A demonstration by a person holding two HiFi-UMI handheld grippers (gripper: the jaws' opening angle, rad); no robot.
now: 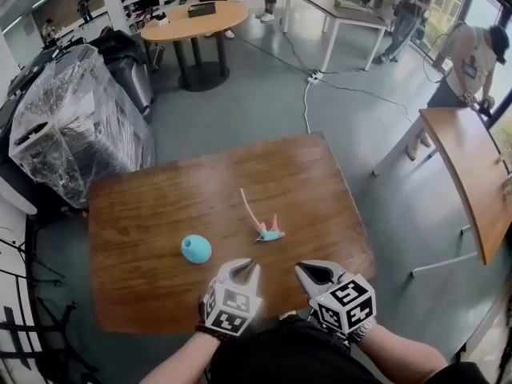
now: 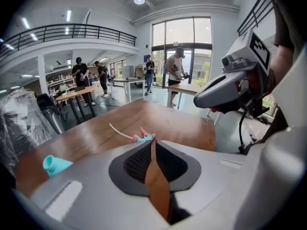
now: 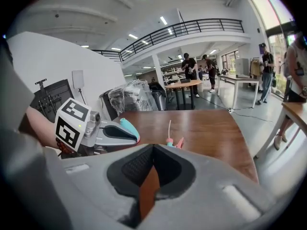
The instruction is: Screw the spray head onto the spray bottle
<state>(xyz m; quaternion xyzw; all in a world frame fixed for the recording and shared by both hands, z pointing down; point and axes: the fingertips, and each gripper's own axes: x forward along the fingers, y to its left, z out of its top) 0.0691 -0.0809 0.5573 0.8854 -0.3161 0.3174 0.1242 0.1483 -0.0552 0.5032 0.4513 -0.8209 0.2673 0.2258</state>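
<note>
Grippers wait at the near edge of a wooden table (image 1: pixel 160 206) with the job of joining a spray bottle to its head not yet begun. The left gripper (image 1: pixel 243 264) points downward with its jaws barely parted, only a sliver showing between the tips and nothing in it. The right gripper (image 1: pixel 304 269), close beside it, has its jaws pressed together and is likewise empty.

Just ahead of the pair, between their lines of aim, lies the spray head (image 1: pixel 269 233), teal with a pink trigger. Its pale dip tube (image 1: pixel 250 206) trails away from the grippers across the wood. The small teal spray bottle (image 1: pixel 196 249) rests ahead and to the left of the left gripper, apart from the head and seemingly tipped on its side.

That layout suggests a division of labour: the left gripper looks best placed to take the bottle, and the right to take the head. The loose tube must enter the bottle's neck before any twisting starts.
</note>
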